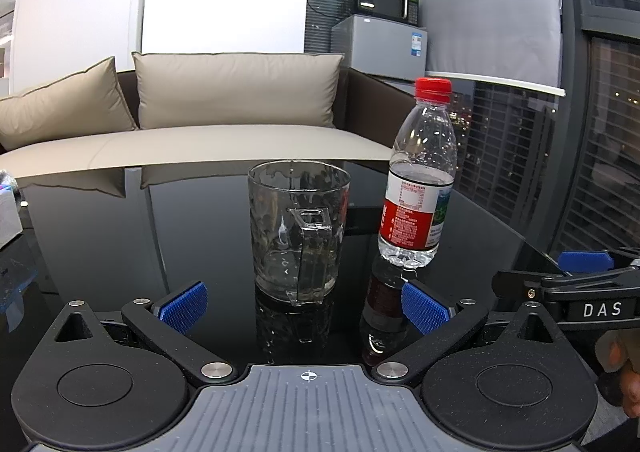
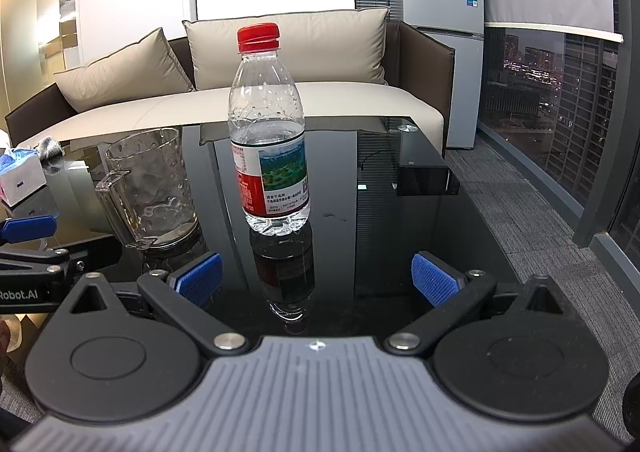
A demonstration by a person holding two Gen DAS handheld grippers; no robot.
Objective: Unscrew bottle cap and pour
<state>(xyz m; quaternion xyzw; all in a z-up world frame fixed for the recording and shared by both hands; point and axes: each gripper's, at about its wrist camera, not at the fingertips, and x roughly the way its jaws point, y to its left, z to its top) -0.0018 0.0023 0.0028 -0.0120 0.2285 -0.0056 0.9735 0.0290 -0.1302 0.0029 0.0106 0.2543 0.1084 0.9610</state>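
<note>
1. The left gripper (image 1: 304, 306) is level, its blue pads spread wide, holding nothing.
2. The right gripper (image 2: 318, 280) at its 3 o'clock is also wide apart and holds nothing.

"DAS" stands on the right tool (image 1: 600, 310); "Robot.AI" on the left tool (image 2: 24, 294); the bottle (image 2: 267, 124) label's print is too small to read.

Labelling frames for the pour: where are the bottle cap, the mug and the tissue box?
bottle cap (image 2: 257, 37), right wrist view, red side wall
mug (image 1: 276, 228), left wrist view, glass wall
tissue box (image 2: 20, 176), right wrist view, front face
</note>
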